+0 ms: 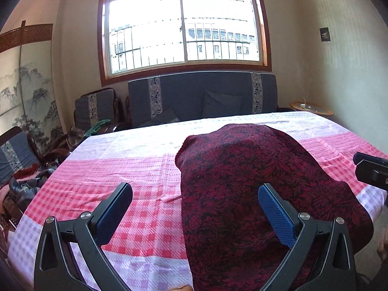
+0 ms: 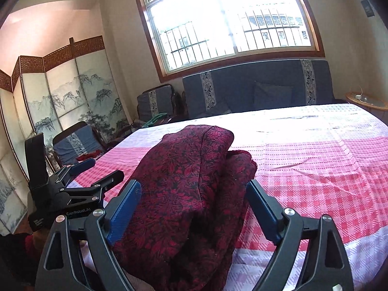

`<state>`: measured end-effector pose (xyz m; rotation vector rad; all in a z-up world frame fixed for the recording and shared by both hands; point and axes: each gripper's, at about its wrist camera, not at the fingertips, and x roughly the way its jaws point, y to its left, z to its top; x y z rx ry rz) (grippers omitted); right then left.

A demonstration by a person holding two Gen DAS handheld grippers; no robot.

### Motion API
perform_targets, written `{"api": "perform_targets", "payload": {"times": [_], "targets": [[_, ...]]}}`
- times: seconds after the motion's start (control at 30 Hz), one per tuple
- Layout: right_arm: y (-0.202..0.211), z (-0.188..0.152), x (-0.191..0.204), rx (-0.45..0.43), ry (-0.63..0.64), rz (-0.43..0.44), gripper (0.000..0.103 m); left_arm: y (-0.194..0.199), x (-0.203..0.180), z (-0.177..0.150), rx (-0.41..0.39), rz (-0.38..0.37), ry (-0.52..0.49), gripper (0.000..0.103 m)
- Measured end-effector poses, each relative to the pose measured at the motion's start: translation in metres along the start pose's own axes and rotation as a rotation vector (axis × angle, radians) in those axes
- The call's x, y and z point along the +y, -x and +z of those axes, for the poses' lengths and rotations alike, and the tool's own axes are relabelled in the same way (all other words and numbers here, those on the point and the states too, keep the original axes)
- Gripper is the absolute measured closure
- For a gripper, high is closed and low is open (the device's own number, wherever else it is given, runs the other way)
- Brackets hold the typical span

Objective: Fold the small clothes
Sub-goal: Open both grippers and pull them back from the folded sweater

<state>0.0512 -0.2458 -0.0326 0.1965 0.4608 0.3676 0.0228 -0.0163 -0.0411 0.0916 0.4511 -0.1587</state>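
Room: behind the table we see a barred window [image 1: 183, 21], a dark blue sofa [image 1: 201, 97] with patterned strips, and at ten o'clock a folding screen [image 2: 65, 97] painted with mountains.
Surface: our table wears a woven checked tablecloth [image 1: 135, 169], pink and white squares fading to lilac at the near edge, lightly creased.
Garment: a dark red cloth [image 2: 184, 189] with a black leaf pattern lies bunched in a soft mound on the near part of the table, one layer folded over another, with a hemmed edge showing at two o'clock of the mound.
Right gripper [image 2: 194, 206]: released, its blue ribbed pads spread wide to either side of the mound; we cannot tell if they touch it.
Left gripper [image 1: 195, 208]: also spread wide, one ribbed pad over the cloth's left part, the other over bare tablecloth at nine o'clock.
Edges: a round wooden side table [image 1: 312, 108] stands at two o'clock beyond the table.
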Motion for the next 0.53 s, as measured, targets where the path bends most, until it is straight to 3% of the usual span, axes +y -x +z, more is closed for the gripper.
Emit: {"api": "perform_targets", "payload": {"times": [0.23,0.37,0.53], "targets": [[0.005,-0.010,-0.013,0.011,-0.021,0.014,0.016,0.003,0.002,0.001,0.005,-0.032,0.034,0.000],[0.001,-0.012,-0.012,0.025,-0.020,0.022,0.015,0.003,0.001,0.002,-0.037,0.027,0.020,0.000],[0.002,-0.013,-0.009,0.021,-0.009,0.020,0.015,0.005,-0.002,0.004,-0.043,0.041,0.015,0.000]]}}
